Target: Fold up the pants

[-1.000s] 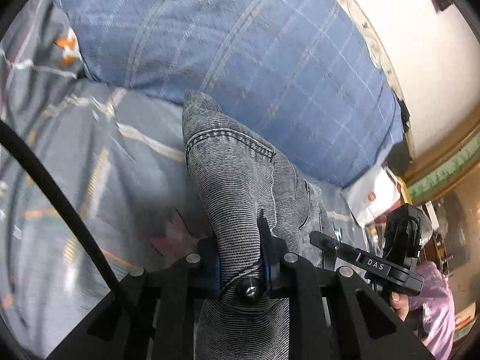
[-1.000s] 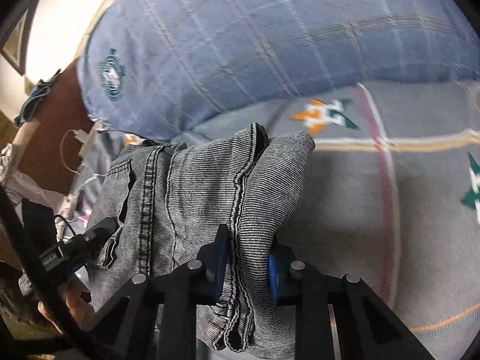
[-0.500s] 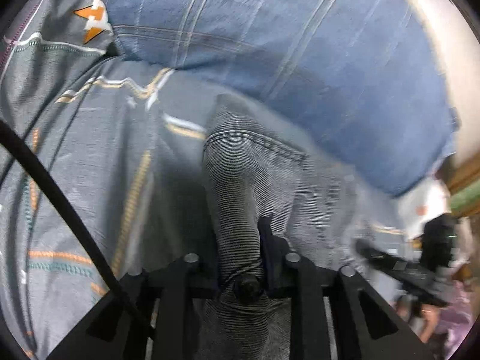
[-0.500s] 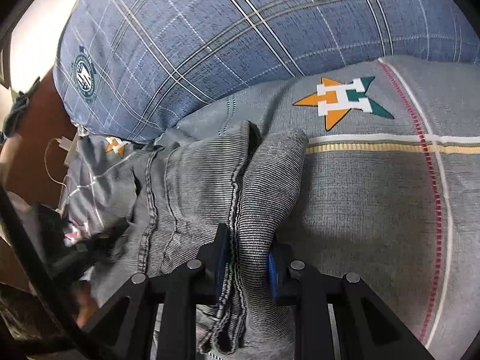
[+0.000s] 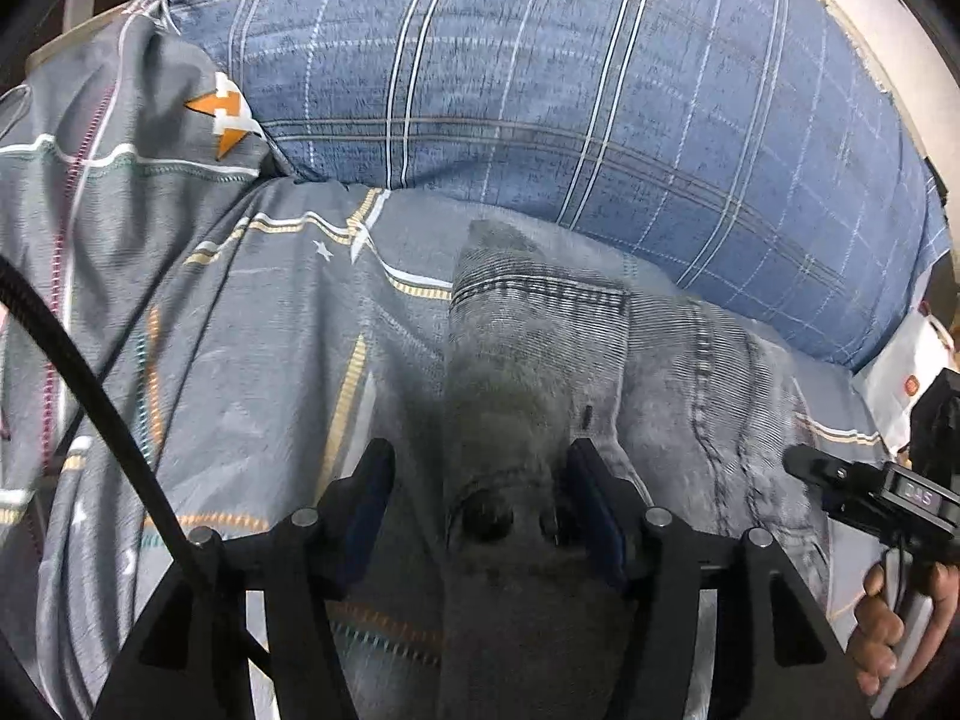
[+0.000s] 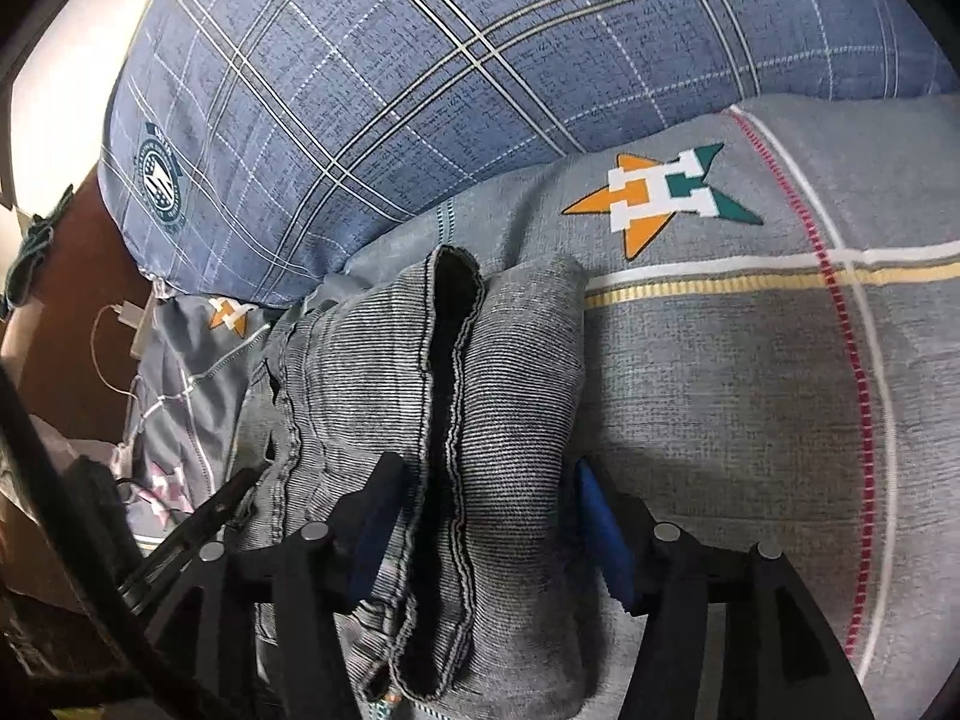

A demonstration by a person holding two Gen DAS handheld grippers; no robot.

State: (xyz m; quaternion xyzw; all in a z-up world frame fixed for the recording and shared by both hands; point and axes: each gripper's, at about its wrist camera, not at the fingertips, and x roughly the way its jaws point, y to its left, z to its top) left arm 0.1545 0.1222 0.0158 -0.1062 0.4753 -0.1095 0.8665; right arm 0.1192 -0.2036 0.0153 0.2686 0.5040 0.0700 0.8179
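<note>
The grey striped denim pants (image 5: 528,360) lie bunched on the grey bedspread, just in front of the blue pillow. My left gripper (image 5: 480,498) is open, its jaws spread on either side of the waistband with its button (image 5: 480,519). My right gripper (image 6: 486,516) is open too, its blue pads apart around a folded leg hem (image 6: 456,420) of the pants (image 6: 360,396). The right gripper also shows at the right edge of the left wrist view (image 5: 870,492), held by a hand.
A large blue plaid pillow (image 5: 570,90) (image 6: 420,90) lies right behind the pants. The grey bedspread (image 6: 750,390) with star prints spreads to the sides. A white charger and cable (image 6: 129,318) lie off the bed's left edge.
Both grippers opened and let go of the pants, which now rest on the bedspread. Both moved forward and down toward the pillow.
</note>
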